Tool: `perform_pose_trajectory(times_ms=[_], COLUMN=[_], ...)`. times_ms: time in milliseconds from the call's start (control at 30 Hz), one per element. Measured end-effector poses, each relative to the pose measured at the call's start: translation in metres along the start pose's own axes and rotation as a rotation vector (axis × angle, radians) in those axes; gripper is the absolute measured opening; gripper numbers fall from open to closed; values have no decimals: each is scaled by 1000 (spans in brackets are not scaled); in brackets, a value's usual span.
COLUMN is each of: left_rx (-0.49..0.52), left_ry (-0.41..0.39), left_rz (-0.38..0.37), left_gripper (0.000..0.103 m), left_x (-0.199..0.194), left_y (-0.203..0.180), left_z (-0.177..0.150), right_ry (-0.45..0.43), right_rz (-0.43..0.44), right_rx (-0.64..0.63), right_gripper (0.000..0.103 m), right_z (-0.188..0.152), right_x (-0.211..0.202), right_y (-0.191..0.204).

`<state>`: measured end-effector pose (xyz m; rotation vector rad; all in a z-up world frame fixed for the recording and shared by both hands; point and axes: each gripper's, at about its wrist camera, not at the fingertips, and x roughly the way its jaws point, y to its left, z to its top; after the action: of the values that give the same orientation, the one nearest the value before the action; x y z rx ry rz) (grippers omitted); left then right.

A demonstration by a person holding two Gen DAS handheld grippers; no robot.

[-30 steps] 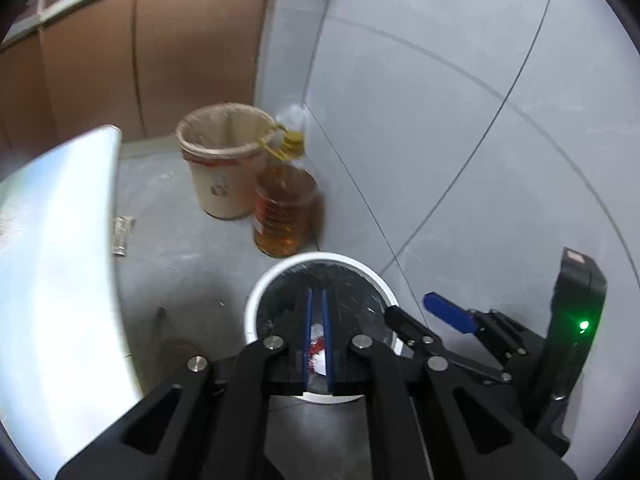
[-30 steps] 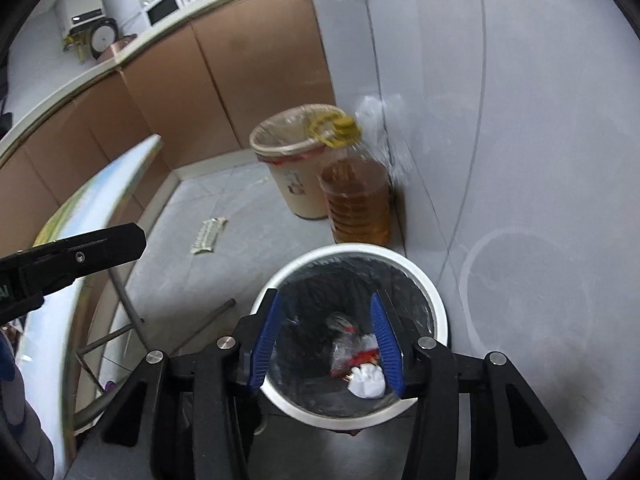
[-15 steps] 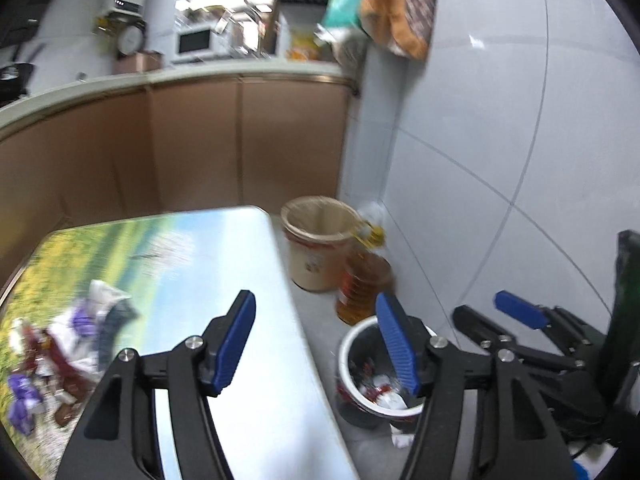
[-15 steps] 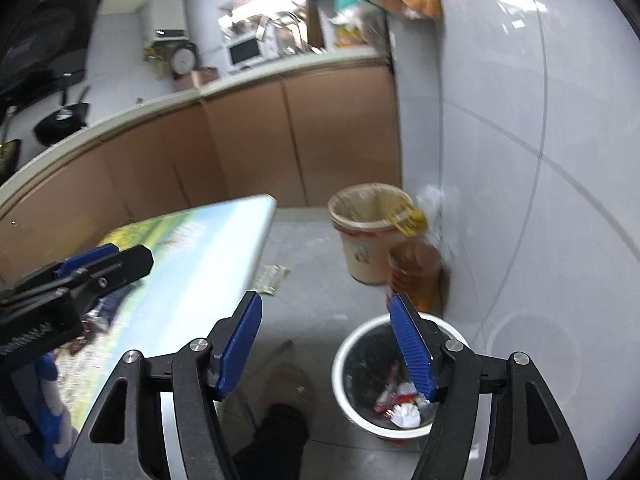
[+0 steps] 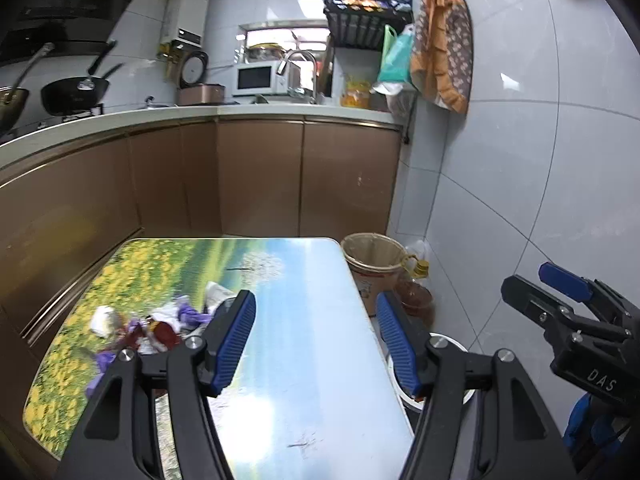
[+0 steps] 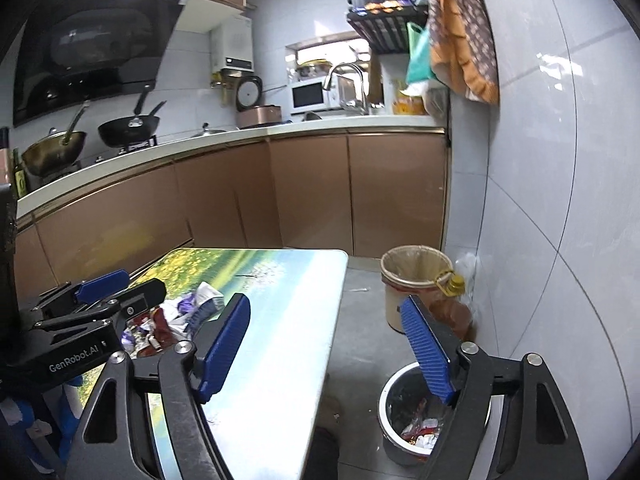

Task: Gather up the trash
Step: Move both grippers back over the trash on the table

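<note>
Trash [image 5: 156, 326] now in view, left gripper [image 5: 316, 340] opened — raised

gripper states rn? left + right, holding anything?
Left gripper: open, holding nothing, raised above the table.
Right gripper: open, holding nothing, between table edge and white bin.

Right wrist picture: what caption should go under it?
Open right gripper between littered table and white trash bin.
</note>
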<state>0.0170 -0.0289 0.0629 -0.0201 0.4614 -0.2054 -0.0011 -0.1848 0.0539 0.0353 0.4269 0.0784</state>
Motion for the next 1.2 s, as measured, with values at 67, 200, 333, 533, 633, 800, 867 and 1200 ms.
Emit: perform_pose_trajectory(times_ms=[67,200,333,533,633,800,867,1200], left_rx=[-6,-22,-37,-68,-82,-123,-126,-167], left_ry=[-16,-40,-66,-109,-128,-161,-170,-185], left_rz=[23,57,90,143,167,193,205,270], left_gripper=[62,67,70,72,72,72,72,72], left_x=[-13,-34,-50,-75,-88,-109,-116,-139], left_y=[9,23,38,59,69,89,94,123], left_z=[-2,-10,-17,-26,-32,-43,-47,-63], right_ry=[-8,-41,-95,-110,-110,-117,-124,-148], right_rz=[5,10,11,31,44,51,60,119], right_rx=[-6,-22,-38,-90,-117,-160,-178,-185], right_gripper=[81,87,98,102,103,103,103,103], right_z=[-1,-1,1,-1,-3,-5,-6,-10], right_x=[-7,-20,-37,-52,-60,-71,-76,-80], right_y=[8,21,36,63,77,95,102,123])
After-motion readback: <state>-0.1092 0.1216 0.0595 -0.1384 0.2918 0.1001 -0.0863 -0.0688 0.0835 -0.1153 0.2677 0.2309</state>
